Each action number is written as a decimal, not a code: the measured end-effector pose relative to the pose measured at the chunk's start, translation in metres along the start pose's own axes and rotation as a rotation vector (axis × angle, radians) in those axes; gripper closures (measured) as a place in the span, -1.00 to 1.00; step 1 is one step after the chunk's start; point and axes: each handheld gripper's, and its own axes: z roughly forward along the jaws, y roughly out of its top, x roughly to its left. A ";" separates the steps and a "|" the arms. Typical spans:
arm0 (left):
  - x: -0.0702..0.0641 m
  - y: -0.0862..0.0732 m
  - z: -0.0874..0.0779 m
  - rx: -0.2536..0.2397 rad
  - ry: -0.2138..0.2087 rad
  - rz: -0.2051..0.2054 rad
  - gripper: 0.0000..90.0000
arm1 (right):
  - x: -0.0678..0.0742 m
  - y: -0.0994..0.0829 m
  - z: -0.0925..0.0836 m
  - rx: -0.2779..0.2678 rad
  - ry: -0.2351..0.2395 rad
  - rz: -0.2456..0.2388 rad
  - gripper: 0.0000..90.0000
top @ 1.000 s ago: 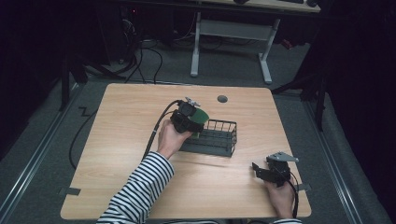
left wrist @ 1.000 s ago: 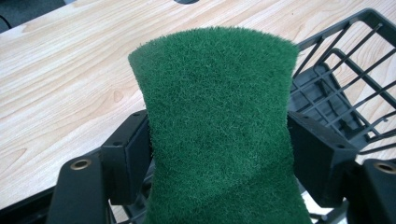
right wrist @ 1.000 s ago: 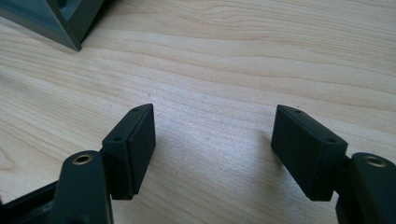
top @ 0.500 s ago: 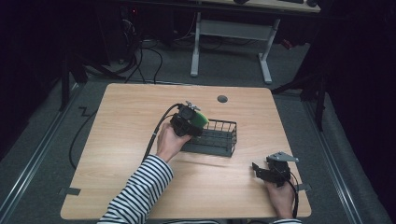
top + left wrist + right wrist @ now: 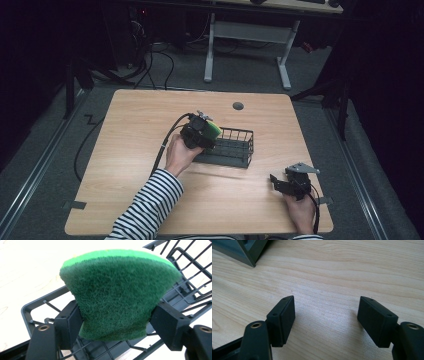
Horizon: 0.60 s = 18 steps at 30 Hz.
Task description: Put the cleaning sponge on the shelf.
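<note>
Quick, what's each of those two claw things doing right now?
Left gripper: shut on the green sponge, above the black wire basket.
Right gripper: open, holding nothing, low over the wooden table.

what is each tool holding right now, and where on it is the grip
The left tool pinches a green sponge by its lower end, jaws on its two sides, above the black wire basket. The right tool is open, holding nothing.

A light wooden table [image 5: 130,150] with a round grommet hole [image 5: 238,106] near its far edge. Beyond it stands a white-legged desk frame [image 5: 247,37]; black cables [image 5: 150,60] lie on grey floor [image 5: 45,165].
</note>
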 end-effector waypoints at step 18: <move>0.006 -0.009 -0.010 -0.038 -0.027 -0.033 -0.51 | 0.000 0.000 0.000 0.000 0.000 0.001 -0.32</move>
